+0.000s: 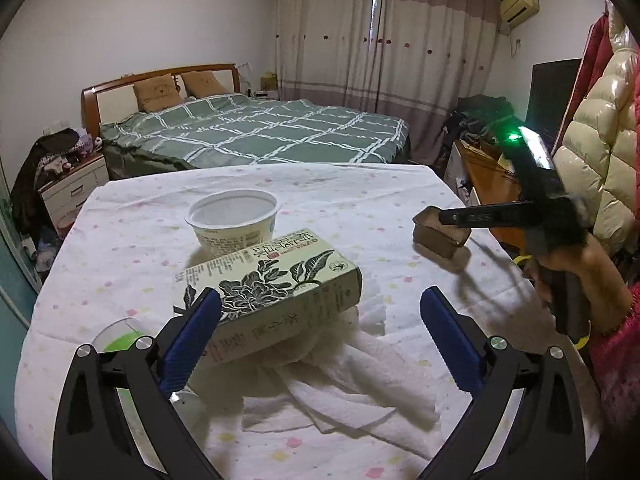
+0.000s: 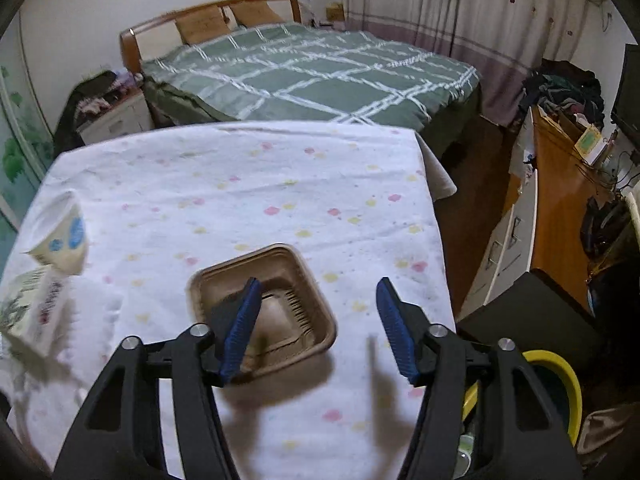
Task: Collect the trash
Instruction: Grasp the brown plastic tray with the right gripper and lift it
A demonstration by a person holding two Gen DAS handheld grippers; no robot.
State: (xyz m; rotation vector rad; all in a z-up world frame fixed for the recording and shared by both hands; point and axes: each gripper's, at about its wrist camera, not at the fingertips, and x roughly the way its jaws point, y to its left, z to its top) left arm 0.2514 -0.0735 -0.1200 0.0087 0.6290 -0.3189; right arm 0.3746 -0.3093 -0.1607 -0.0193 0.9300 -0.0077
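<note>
Right claw (image 2: 316, 328), released, straddles one wall of the square brown pulp tray (image 2: 280, 280) to lift it; left claw (image 1: 320, 332), released, flanks the green printed carton (image 1: 276, 280).

On desk: one white cup (image 1: 234, 220), one tea carton (image 1: 272, 292), one brown tray (image 1: 440, 236), two crumpled tissues (image 1: 352, 380); two pillows (image 1: 158, 92) on bed.

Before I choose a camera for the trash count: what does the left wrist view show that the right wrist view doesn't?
Only the left wrist view: crumpled paper towels and a green-and-white lid.
Only the right wrist view: a yellow bin beside the table.
Both: the tea box, the white cup, the brown tray and the bed.
</note>
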